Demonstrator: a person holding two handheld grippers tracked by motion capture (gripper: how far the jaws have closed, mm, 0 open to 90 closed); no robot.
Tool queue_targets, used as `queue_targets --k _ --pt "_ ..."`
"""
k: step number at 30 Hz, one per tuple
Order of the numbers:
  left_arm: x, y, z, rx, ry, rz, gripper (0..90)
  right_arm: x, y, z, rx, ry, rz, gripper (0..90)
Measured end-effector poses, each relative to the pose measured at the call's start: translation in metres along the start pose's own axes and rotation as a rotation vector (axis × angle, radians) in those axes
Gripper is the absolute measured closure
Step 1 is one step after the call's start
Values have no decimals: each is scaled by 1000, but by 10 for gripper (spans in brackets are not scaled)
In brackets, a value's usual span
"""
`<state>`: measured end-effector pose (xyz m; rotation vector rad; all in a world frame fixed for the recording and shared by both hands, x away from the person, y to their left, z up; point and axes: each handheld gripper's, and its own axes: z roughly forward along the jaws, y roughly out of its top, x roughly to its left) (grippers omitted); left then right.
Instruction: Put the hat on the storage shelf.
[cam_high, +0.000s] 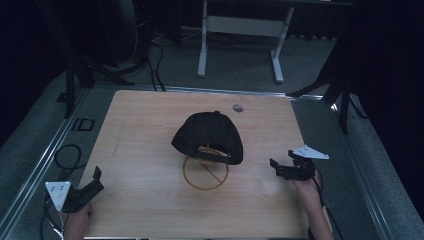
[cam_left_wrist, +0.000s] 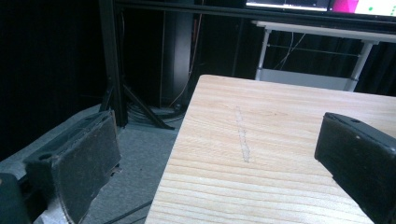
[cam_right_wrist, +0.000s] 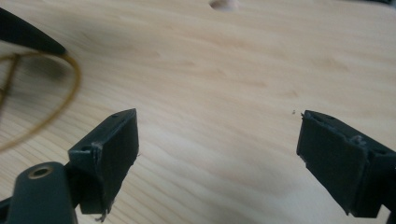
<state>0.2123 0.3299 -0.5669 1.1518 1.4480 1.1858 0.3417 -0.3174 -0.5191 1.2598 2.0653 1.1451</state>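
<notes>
Black cap (cam_high: 209, 136) sits frame centre atop a wire stand (cam_high: 205, 173). Left gripper (cam_high: 89, 184) lower left, right gripper (cam_high: 281, 167) centre right; both released, well apart from it.

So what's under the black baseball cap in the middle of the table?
The black baseball cap sits on a thin yellow wire ring stand, whose front loop and cross strut show on the wooden table. The stand's upper part is hidden by the cap.

Dim overall; surroundings near black. Tabletop (cam_high: 150, 150) evenly lit from above, soft shadow under the cap (cam_high: 210, 136). High view slightly soft. Both gripper views: near tool parts blurred, wood grain fairly sharp, no glare.
</notes>
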Motion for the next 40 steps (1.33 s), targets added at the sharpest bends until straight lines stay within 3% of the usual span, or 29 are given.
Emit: queue_targets --k 8,16,21,31,40 --pt "0 0 0 0 2 2 5 -22 -25 -7 -2 -60 95 128" --pt "0 0 0 1 0 1 5 -33 -40 -17 7 -131 113 130" --pt "0 0 0 2 -1 0 5 -39 -46 -23 21 -200 127 131" --pt "1 0 0 1 -4 -2 5 -47 -51 -32 -24 -317 166 132" --pt "1 0 0 1 -6 -4 5 -53 -53 -33 -29 -363 211 135"
